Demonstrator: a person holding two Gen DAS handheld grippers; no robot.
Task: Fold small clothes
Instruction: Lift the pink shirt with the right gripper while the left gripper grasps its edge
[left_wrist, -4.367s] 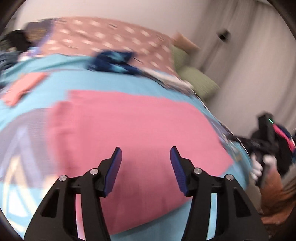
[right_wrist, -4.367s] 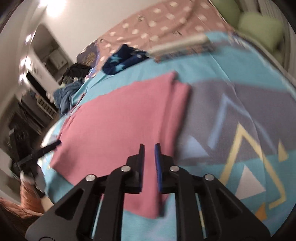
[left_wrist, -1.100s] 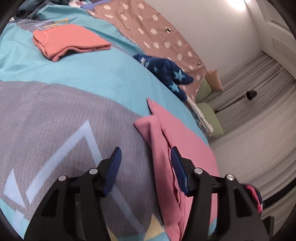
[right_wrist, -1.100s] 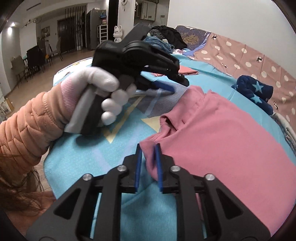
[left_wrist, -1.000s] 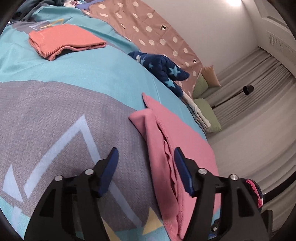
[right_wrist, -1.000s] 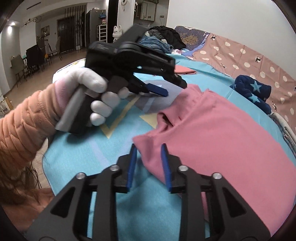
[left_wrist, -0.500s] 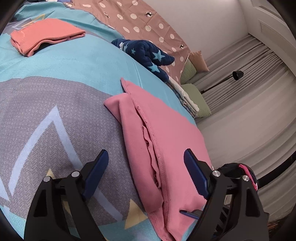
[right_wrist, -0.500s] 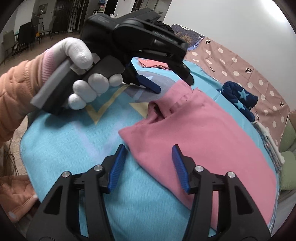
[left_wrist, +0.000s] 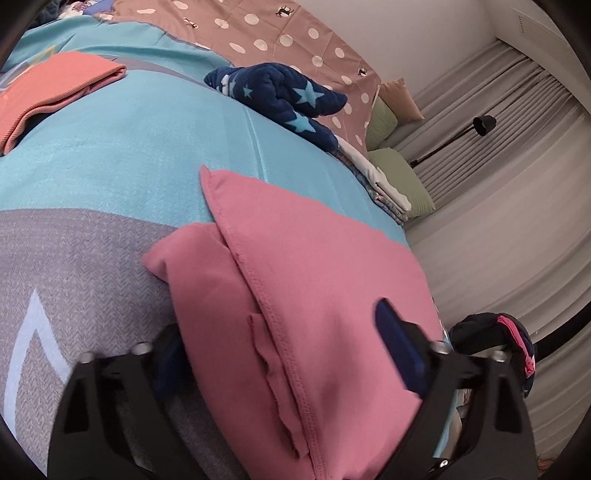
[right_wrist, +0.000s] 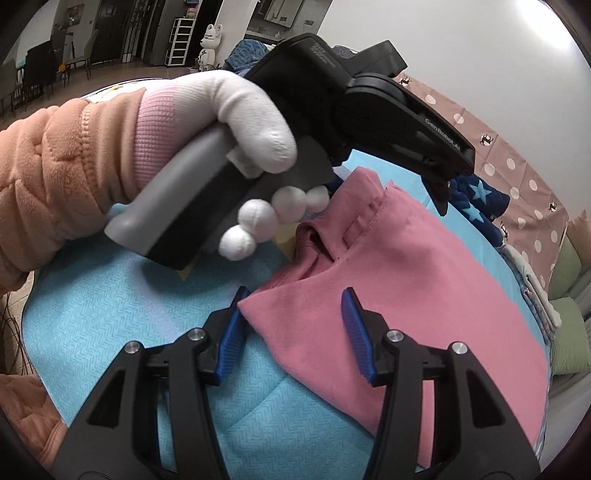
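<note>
Both jaws gape astride pink garment (right_wrist: 406, 280) edges, seemingly unclamped.

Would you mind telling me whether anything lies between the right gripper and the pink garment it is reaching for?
Nothing visible does. The right gripper stands open with a corner of the pink garment already between its jaws; the left gripper hovers farther along the cloth.

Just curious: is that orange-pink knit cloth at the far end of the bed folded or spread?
Folded: the orange-pink knit cloth shows stacked layers along its edge.
</note>
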